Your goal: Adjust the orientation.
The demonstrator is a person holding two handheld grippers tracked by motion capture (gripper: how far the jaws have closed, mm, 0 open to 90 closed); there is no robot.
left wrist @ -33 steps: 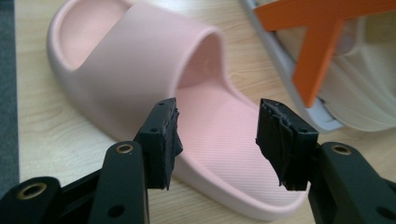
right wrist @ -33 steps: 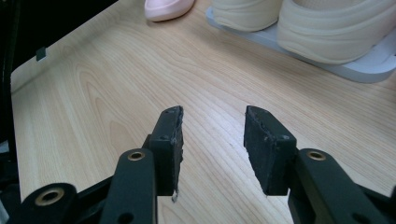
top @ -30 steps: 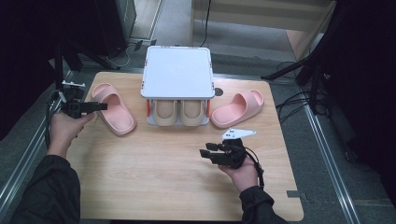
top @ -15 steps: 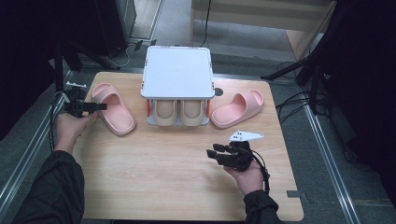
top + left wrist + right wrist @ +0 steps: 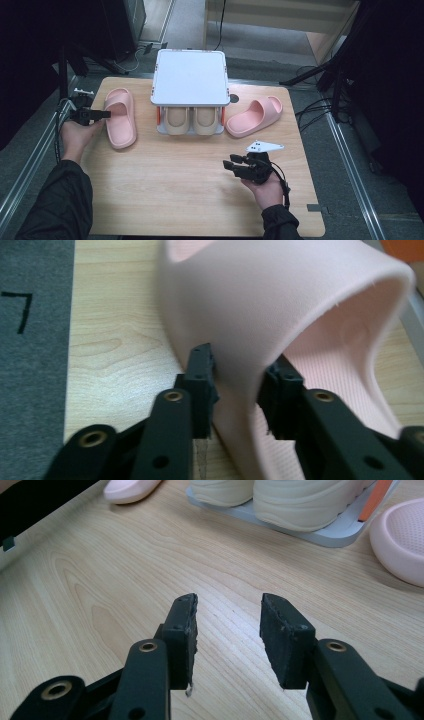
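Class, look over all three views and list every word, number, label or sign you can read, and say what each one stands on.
"7": a black mark that reads like this digit, on the grey surface beside the table edge, in the left gripper view.
Nothing else is readable: the pink slipper held in the left tongs, the other pink slipper, the white rack and the right tongs bear no legible text.

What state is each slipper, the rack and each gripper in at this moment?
Left pink slipper: flat on table, strap clamped by left gripper.
Right pink slipper: on table, untouched.
Beige slippers: on the rack's lower shelf.
Shoe rack: upright, top bare.
Right gripper: open, empty.
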